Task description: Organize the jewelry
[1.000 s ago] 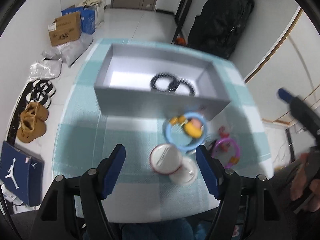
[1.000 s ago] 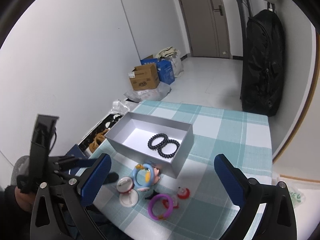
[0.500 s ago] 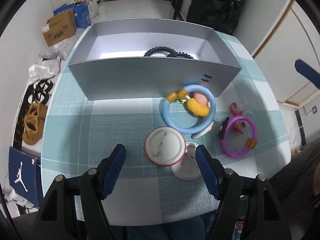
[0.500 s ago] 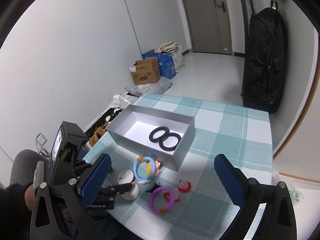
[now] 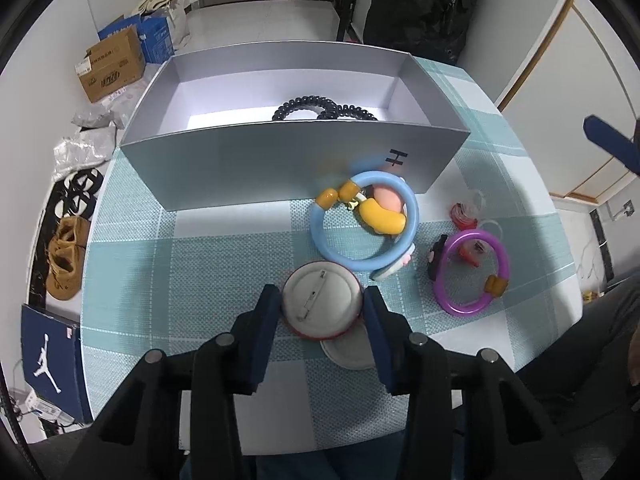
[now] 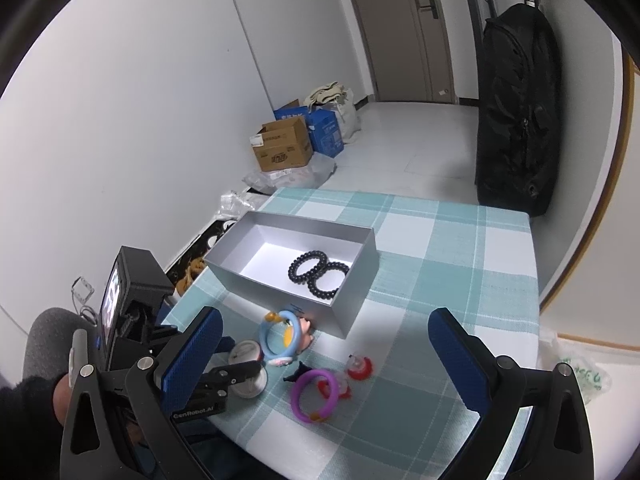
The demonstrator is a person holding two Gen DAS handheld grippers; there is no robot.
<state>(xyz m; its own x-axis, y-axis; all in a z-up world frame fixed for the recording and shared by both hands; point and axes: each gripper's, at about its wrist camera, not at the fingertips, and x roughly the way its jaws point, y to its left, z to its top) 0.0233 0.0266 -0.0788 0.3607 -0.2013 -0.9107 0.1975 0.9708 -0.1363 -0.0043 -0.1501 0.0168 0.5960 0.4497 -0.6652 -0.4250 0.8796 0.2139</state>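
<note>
A round pin badge [image 5: 320, 312] with a red rim lies face down on the checked cloth, partly over a second white badge [image 5: 348, 350]. My left gripper [image 5: 322, 294] is closing on it, and both pads touch its rim. Beyond it lie a blue ring with yellow charms [image 5: 352, 258], a purple ring [image 5: 440, 284] and a small red piece [image 5: 464, 214]. The grey box [image 5: 280, 164] holds two black bead bracelets [image 5: 304, 104]. My right gripper [image 6: 324, 320] hangs open above the table with nothing between its fingers.
The table [image 6: 440, 240] ends close behind the badge and to the right of the purple ring. On the floor at the left lie shoes [image 5: 66, 256], cardboard boxes [image 5: 112, 68] and a blue shoebox [image 5: 48, 352]. A black bag [image 6: 516, 112] stands by the far wall.
My left gripper sank toward the table and its jaws narrowed from wide apart to the badge's rim. The right gripper stayed where it was.
</note>
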